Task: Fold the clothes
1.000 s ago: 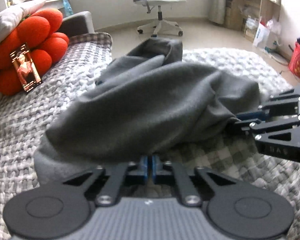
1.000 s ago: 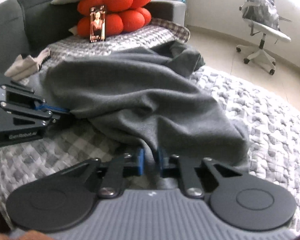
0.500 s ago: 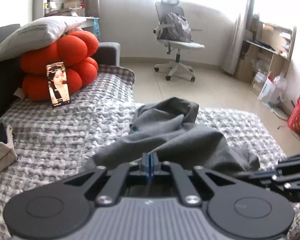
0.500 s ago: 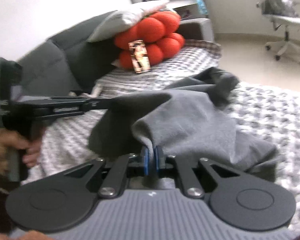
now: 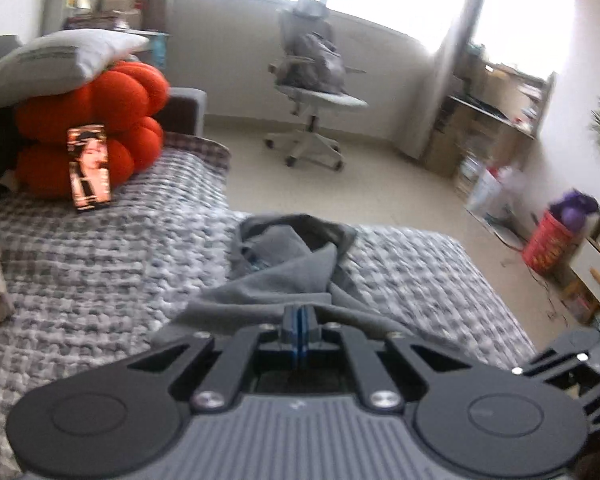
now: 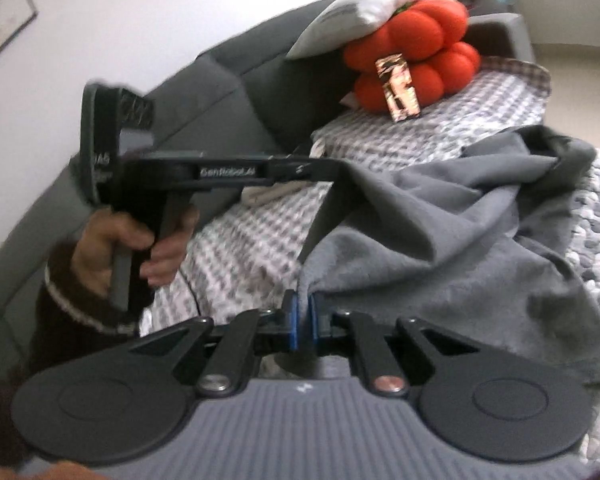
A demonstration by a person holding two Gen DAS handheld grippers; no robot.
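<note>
We find one grey garment on the checked cover of a sofa, filling the centre and right of the right wrist view and running up the middle of the left wrist view. The left gripper sits at lower centre of its own frame with its blue pads pressed together on an edge of the garment; in the right wrist view it appears at centre left, held by a hand, with the cloth hanging from its tip. The right gripper sits at lower centre of its frame, its pads pinching a second edge of the cloth. Between the two grips the near part is raised off the cover and drapes in loose folds; the far end lies bunched towards the upper right of the right wrist view. We see no flat, squared fold anywhere: no clean crease, no aligned edges. We judge the folding unfinished, with the garment held up at two points, which fits either spreading it flat or carrying one edge over another; the pictures do not settle which. A red cushion and a phone stand at upper left, well apart from the cloth. Both views are blurred.
</note>
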